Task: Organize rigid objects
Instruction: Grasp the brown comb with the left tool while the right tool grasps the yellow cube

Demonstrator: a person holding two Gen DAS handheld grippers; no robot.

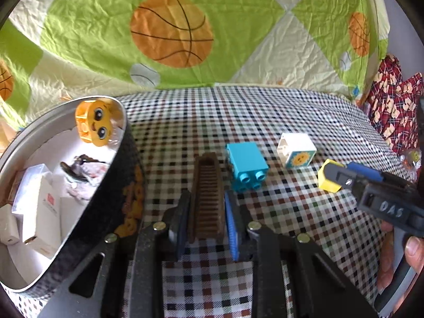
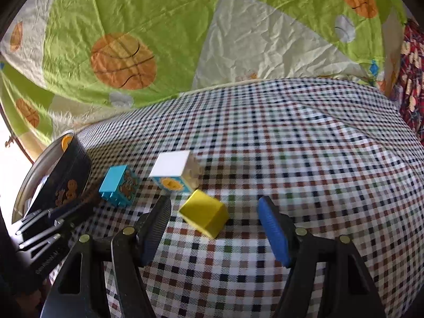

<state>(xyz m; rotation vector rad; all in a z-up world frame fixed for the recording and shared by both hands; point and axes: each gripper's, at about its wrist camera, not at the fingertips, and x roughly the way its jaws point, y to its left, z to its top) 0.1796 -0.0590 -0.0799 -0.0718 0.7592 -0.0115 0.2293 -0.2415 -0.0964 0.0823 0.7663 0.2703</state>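
Observation:
My left gripper [image 1: 207, 198] is shut on a brown ribbed stair-like piece [image 1: 208, 185], which points away along the checked cloth. Just beyond it lies a turquoise block [image 1: 246, 167] [image 2: 119, 182] on its side. A white block with a sun face [image 1: 296, 149] [image 2: 172, 172] sits further right. My right gripper [image 2: 214, 206] stands open around a yellow block [image 2: 204, 216] [image 1: 327, 179], its pads apart from it. On the left is a round black tin [image 1: 119, 185] [image 2: 63, 182] holding an orange face block [image 1: 94, 123] and white boxes.
The checked cloth [image 2: 318, 159] covers the surface, with its far edge against a green and cream basketball quilt [image 1: 172, 30]. Red patterned fabric [image 1: 392, 106] lies at the right. A hand [image 1: 413, 249] holds the right gripper's handle.

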